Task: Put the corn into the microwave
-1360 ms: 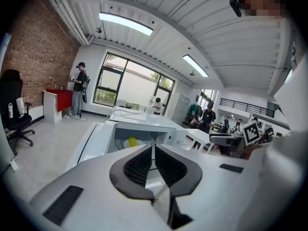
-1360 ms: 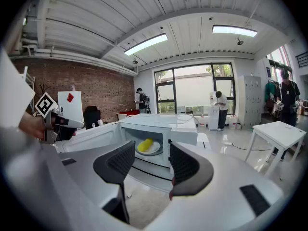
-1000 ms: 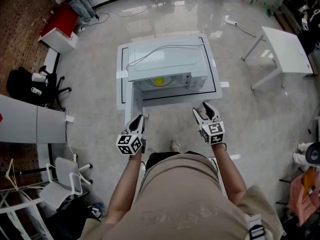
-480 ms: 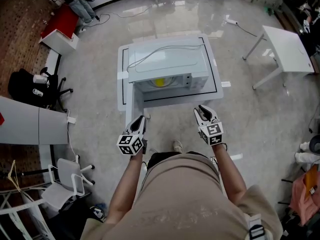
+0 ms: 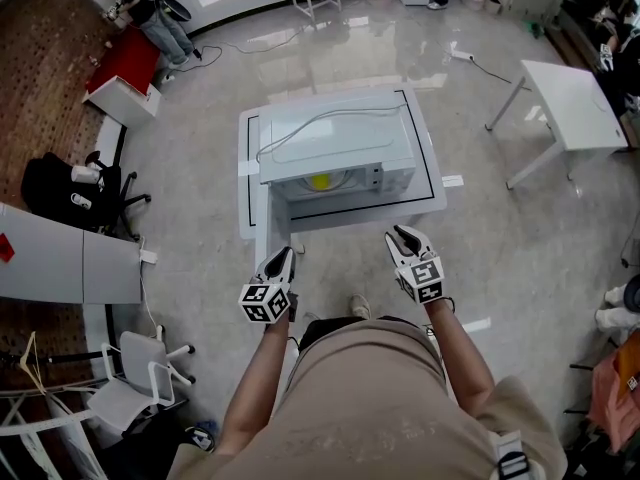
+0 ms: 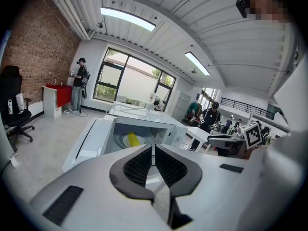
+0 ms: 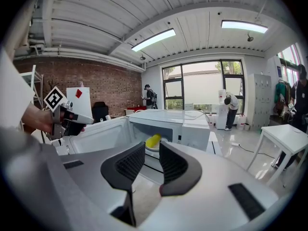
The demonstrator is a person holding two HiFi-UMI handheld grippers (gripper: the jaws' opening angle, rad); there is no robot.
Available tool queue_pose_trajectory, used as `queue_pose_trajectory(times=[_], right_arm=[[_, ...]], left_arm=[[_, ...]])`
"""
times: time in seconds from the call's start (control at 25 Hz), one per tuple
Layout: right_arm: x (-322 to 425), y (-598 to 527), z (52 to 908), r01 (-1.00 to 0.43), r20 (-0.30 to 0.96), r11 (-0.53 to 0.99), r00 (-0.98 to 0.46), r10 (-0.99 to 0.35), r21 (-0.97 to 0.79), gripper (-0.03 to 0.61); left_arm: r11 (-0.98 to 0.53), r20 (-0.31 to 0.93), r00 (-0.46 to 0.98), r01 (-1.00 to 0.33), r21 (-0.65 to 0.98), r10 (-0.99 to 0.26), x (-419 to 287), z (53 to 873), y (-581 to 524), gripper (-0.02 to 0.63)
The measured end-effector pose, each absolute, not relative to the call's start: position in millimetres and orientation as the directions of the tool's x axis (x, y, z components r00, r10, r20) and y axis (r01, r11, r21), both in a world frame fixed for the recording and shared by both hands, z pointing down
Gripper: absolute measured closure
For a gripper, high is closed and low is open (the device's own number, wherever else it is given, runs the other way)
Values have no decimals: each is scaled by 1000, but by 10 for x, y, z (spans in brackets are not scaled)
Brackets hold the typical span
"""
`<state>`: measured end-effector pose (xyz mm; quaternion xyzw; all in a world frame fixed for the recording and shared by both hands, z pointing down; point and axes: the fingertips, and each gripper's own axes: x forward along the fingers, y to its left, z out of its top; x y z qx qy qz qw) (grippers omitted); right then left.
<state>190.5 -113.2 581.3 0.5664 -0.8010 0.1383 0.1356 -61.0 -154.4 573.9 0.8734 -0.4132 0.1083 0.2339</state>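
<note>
corn [image 5: 319,181] lay inside the microwave [image 5: 335,148], ahead of both tongs. left gripper [image 5: 284,257] was closed and empty, right gripper [image 5: 401,234] part-open and empty. best swing the door [image 5: 265,228], just ahead of the left gripper, shut gently.

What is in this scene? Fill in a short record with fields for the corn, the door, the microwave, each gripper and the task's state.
corn: inside the microwave, on its plate
door: open, swung to the person's left
microwave: on a white table
left gripper: jaws shut, empty, held off the table's near edge
right gripper: jaws apart, nothing between them, held off the table's near edge
task: corn is in; door not yet shut
</note>
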Motion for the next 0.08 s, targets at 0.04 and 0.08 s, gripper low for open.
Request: queue_pose_trajectory(times=[0.04, 0.08], right_arm=[[1908, -1132, 5813, -945, 375, 321, -322, -869, -67, 482], [1910, -1133, 5812, -944, 376, 323, -323, -869, -65, 482]], left_arm=[[-549, 384, 635, -772, 319, -670, -605, 5742, -1542, 604], [-549, 385, 636, -772, 320, -669, -600, 5743, -1540, 604]])
